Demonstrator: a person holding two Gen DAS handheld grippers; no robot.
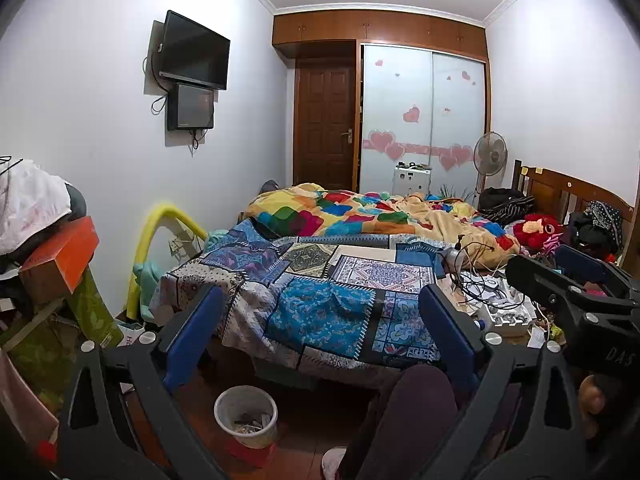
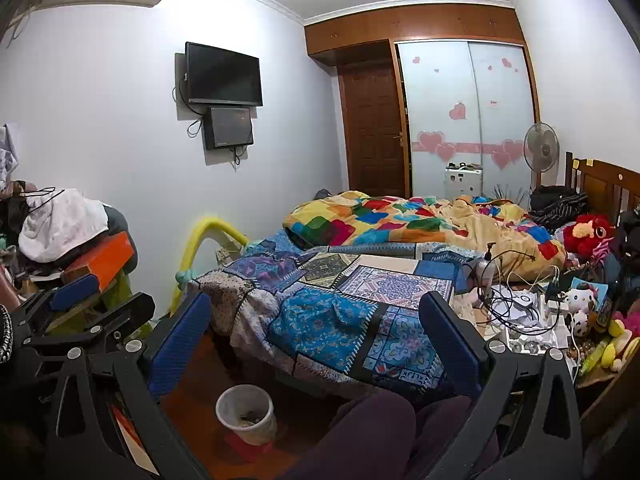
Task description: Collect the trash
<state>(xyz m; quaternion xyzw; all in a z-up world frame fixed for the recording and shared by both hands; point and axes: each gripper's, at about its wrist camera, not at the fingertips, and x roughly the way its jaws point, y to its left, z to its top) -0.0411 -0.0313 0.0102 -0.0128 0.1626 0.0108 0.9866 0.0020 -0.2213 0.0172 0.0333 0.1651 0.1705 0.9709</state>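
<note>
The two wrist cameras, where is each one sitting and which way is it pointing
Left wrist: on the left gripper, facing across the bed to the wardrobe; the right gripper and the person's legs show.
Right wrist: on the right gripper, same heading; the left gripper shows at the left edge.
Both share the bed, wall TV and white bin.
</note>
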